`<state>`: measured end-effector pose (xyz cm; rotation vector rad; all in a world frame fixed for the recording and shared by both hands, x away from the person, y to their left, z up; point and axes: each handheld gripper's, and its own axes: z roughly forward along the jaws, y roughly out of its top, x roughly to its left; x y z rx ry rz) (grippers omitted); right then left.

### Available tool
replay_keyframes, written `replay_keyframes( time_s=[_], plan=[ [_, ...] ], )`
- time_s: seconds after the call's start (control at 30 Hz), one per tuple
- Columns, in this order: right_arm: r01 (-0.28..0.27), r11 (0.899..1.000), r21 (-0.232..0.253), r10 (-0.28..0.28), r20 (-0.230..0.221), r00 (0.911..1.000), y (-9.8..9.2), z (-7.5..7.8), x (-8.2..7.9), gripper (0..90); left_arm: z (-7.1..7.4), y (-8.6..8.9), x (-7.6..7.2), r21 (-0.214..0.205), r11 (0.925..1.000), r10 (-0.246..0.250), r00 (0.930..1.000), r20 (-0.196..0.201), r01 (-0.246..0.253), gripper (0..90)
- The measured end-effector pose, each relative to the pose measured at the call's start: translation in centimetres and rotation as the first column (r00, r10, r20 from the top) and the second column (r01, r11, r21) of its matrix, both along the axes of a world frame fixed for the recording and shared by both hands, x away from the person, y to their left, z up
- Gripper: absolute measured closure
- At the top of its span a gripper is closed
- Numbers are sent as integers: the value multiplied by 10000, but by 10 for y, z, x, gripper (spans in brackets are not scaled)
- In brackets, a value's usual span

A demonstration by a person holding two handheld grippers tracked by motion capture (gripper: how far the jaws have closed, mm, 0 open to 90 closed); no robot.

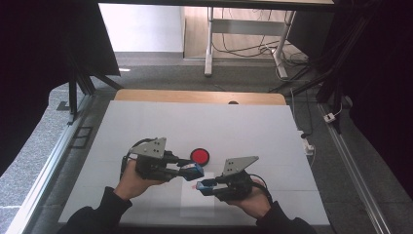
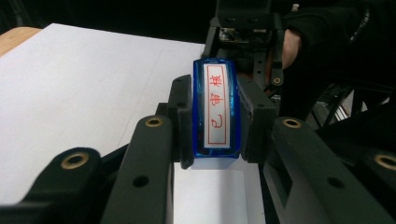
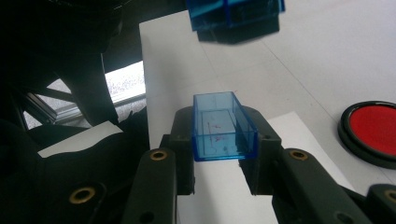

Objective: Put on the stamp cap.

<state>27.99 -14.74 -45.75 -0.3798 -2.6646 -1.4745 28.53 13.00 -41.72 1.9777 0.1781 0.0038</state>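
My left gripper (image 1: 191, 171) is shut on a blue stamp (image 2: 217, 109), whose white face carries red characters in a red frame. My right gripper (image 1: 208, 187) is shut on a clear blue open-topped stamp cap (image 3: 224, 128), empty but for red ink marks inside. In the high view the two grippers point at each other over the middle of the white table, the stamp (image 1: 197, 170) a little apart from the cap (image 1: 203, 185). In the right gripper view the stamp (image 3: 236, 14) hangs beyond the cap at the top.
A round red ink pad (image 1: 199, 155) in a black case lies open just behind the grippers, also at the right edge of the right gripper view as the ink pad (image 3: 373, 128). A white paper sheet (image 1: 197, 204) lies under the grippers near the front edge.
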Motion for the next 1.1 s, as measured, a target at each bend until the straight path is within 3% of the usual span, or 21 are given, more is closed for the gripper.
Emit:
replay_keyframes(
  time_s=[0.3,0.57,1.1],
  plan=[
    [-423,9989,185,423,2,9991,9,0,1,689,-3,-8,-3,202,9969,-759,9969,225,754,703],
    [-628,9979,176,626,145,9979,11,0,0,690,-6,-10,-3,372,9933,-1106,9934,306,1095,703],
    [-1007,9939,443,998,225,9948,11,3,-3,690,-11,-11,-2,1,9871,-1601,9871,4,1601,703]
  ],
)
